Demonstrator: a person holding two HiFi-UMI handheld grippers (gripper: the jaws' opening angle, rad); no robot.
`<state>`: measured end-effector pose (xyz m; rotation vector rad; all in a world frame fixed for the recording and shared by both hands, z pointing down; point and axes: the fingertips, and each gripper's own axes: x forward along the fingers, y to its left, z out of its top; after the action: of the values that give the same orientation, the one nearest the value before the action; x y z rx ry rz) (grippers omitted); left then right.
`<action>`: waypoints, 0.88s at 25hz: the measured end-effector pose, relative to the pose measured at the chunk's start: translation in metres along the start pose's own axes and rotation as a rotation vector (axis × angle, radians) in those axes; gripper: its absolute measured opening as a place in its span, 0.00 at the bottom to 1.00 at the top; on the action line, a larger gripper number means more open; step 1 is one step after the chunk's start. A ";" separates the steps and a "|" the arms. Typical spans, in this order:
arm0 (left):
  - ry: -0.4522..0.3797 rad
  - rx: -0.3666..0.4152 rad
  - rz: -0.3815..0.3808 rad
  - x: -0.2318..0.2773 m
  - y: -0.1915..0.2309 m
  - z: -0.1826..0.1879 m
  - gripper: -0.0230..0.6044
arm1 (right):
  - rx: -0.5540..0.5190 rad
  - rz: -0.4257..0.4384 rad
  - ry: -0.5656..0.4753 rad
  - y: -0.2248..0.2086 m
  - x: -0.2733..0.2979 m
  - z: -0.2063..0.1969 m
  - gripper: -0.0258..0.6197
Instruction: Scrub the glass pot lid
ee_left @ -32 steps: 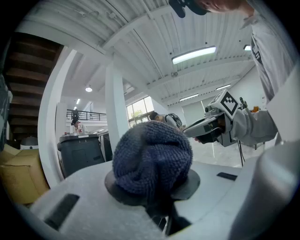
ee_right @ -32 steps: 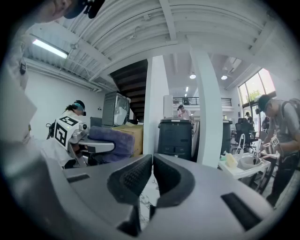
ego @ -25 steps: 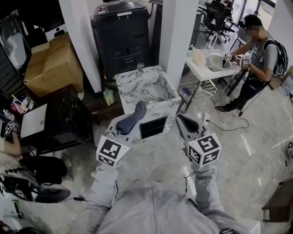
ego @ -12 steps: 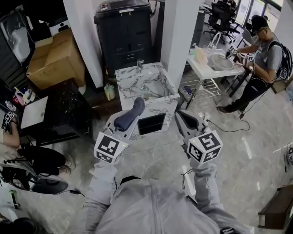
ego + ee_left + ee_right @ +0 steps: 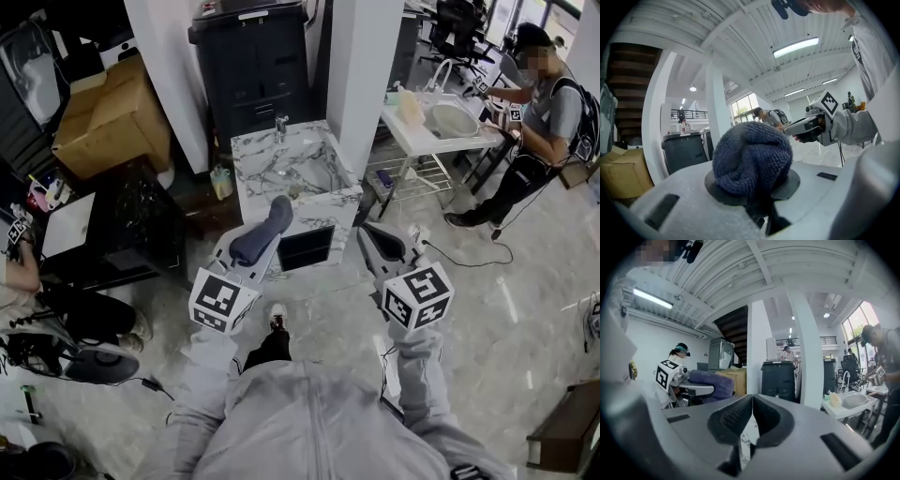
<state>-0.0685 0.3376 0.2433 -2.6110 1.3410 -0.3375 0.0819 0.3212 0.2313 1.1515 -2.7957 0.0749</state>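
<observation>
My left gripper (image 5: 274, 217) is shut on a bunched dark blue-grey cloth (image 5: 262, 232), held in the air in front of me. The cloth (image 5: 752, 161) fills the middle of the left gripper view, squeezed between the jaws. Beside it, at the same height, my right gripper (image 5: 373, 242) is shut with nothing in it; its ribbed pads (image 5: 736, 416) meet tip to tip. Both point toward a marble sink counter (image 5: 258, 169) with a small tap (image 5: 280, 124). No glass pot lid can be made out in any view.
Behind the counter stand a black bin-like cabinet (image 5: 248, 56) and a white pillar (image 5: 361, 75). A cardboard box (image 5: 103, 122) and a dark table (image 5: 141, 234) lie left. At right, another person (image 5: 539, 103) works at a white table (image 5: 417, 141) with a basin.
The marble counter has drawn a little closer and higher in the head view, and a shoe now shows below the grippers. Both grippers keep their pose, cloth still held.
</observation>
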 end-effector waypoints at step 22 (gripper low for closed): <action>0.008 -0.015 -0.043 0.165 0.149 -0.047 0.17 | 0.011 -0.090 0.067 -0.128 0.172 -0.010 0.09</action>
<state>-0.1039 0.1147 0.2675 -2.6570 1.2965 -0.3466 0.0519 0.1114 0.2629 1.2517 -2.6851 0.1182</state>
